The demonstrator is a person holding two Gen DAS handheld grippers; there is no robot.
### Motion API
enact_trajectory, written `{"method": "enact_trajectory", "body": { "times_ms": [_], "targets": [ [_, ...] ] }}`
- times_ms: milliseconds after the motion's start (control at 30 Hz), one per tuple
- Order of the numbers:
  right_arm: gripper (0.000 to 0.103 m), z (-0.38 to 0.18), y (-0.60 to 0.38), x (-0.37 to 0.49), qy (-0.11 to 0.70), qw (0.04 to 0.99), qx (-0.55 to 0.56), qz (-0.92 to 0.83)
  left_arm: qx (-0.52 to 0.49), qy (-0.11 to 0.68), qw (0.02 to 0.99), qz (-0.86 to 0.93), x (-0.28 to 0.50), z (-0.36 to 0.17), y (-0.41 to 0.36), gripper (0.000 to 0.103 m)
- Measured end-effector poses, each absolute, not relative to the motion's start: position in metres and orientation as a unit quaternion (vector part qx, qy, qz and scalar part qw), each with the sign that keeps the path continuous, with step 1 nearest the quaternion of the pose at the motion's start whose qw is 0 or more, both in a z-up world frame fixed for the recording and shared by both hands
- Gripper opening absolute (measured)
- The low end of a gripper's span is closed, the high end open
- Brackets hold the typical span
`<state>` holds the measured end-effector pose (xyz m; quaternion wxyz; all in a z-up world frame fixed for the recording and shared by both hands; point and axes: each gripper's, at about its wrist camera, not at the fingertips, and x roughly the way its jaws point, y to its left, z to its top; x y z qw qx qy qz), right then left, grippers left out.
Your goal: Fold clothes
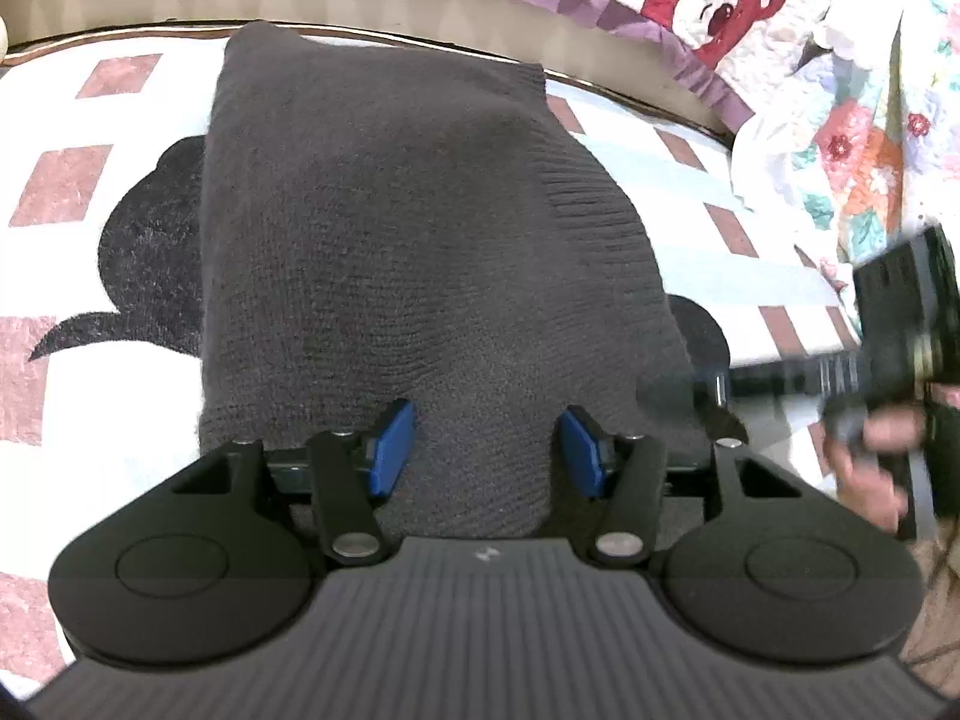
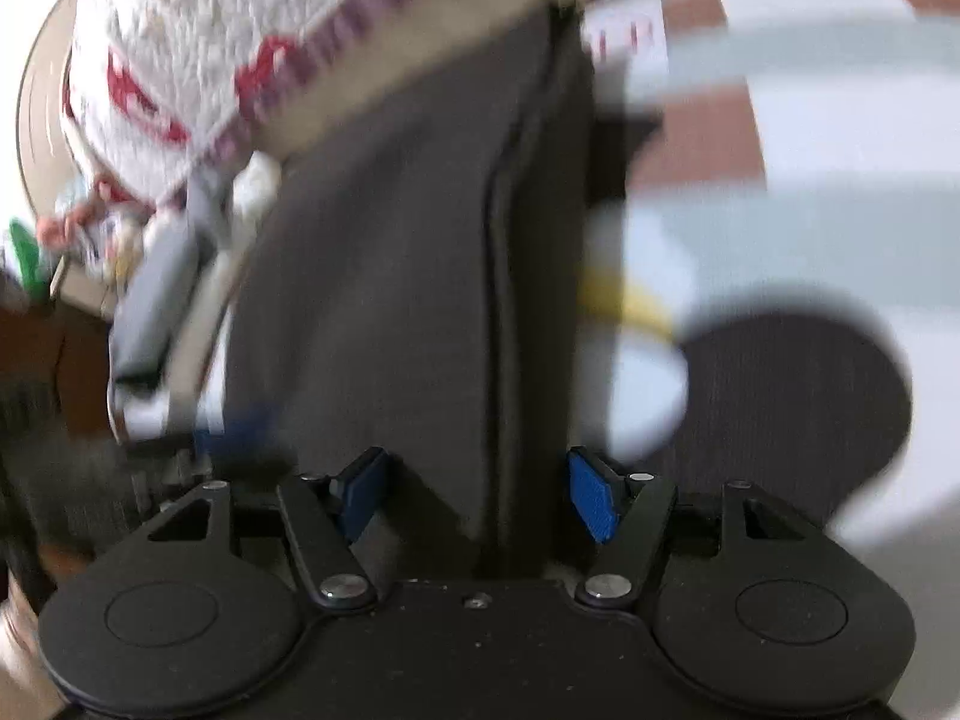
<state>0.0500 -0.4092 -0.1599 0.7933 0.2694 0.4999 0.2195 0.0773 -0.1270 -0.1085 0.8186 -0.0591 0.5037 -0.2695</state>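
Note:
A dark grey knit sweater (image 1: pixel 384 252) lies folded on the patterned bed cover (image 1: pixel 72 228) and runs away from me in the left wrist view. My left gripper (image 1: pixel 487 450) sits at its near edge. Its blue pads stand apart with flat cloth between them and no visible pinch. My right gripper (image 1: pixel 720 402) comes in blurred from the right, held by a hand (image 1: pixel 870 450), beside the sweater's right corner. In the blurred right wrist view the same sweater (image 2: pixel 390 300) shows a folded edge. There the right gripper (image 2: pixel 480 498) is open, its pads wide of the cloth.
A white quilt with a red bear (image 1: pixel 714 0) and a purple ruffle lies along the far edge. Floral bedding (image 1: pixel 870 150) is piled at the right. A blurred grey object (image 2: pixel 156 312) sits left of the sweater in the right wrist view.

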Motion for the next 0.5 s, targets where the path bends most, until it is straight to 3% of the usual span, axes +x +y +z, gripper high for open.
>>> {"method": "enact_trajectory", "body": {
  "times_ms": [67,233,367,500],
  "targets": [
    [0.060,-0.165,-0.411,0.040,0.495,0.794,0.281,0.215,-0.043,0.510,0.814,-0.276,0.078,-0.104,-0.126,0.055],
    [0.060,-0.167,-0.412,0.033,0.498,0.794,0.280,0.206,-0.011,0.523,0.803,-0.286,0.082,-0.088,-0.121,0.056],
    [0.052,-0.168,-0.411,0.023,0.505,0.792,0.265,0.217,-0.051,0.491,0.836,-0.238,0.091,-0.069,-0.094,0.071],
    [0.047,-0.169,-0.414,0.019,0.514,0.784,0.260,0.231,-0.047,0.536,0.826,-0.169,0.099,-0.093,-0.082,0.072]
  ]
}}
